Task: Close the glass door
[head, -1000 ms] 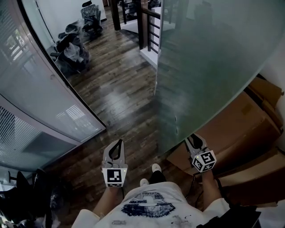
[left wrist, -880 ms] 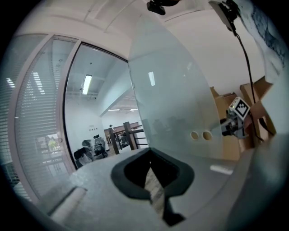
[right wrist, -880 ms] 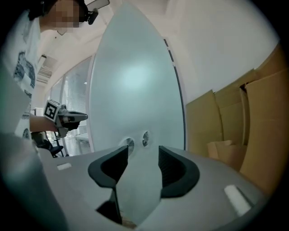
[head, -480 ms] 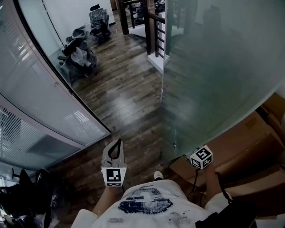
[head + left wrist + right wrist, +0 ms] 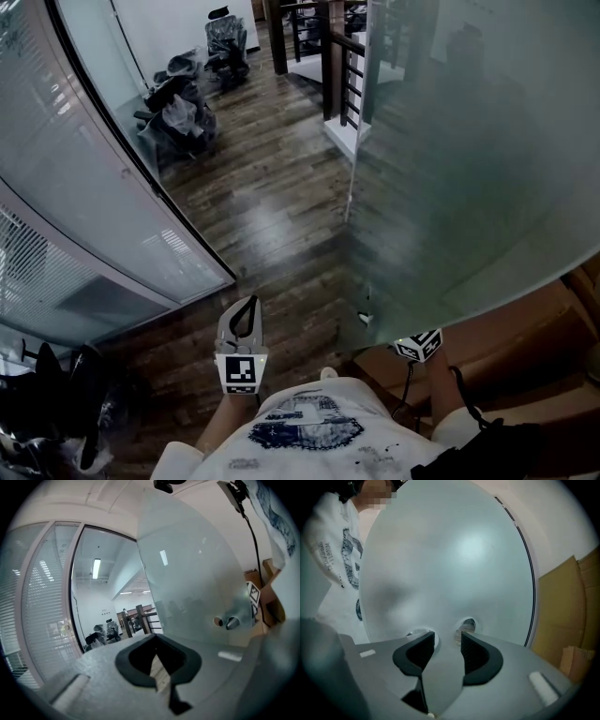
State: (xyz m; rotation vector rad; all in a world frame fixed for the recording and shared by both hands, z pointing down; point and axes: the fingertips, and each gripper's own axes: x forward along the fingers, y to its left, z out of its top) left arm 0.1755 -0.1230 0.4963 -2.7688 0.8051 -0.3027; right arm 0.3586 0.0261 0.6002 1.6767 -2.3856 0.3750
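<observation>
The frosted glass door [image 5: 469,169] fills the right of the head view and stands open over the wood floor. My right gripper is behind its lower edge; only its marker cube [image 5: 419,345] shows there. In the right gripper view the right gripper [image 5: 447,637] faces the door [image 5: 440,564] close up. Its jaws are closing with a gap and nothing between them, and two round fittings [image 5: 467,625] sit just past the tips. My left gripper [image 5: 248,305] is shut and holds nothing, out in front of the door. The left gripper view shows the door's knob [image 5: 232,622].
A glass partition with blinds [image 5: 84,187] runs along the left. Dark wood floor [image 5: 272,206] lies between it and the door. Cardboard boxes [image 5: 525,356] stand behind the door at right. Bags and an office chair [image 5: 183,108] and a stair railing [image 5: 342,56] are at the back.
The right gripper has slid behind the door's lower edge, so its jaws no longer show in the head view. The door's edge has shifted right in the picture. The left gripper has hardly moved.
</observation>
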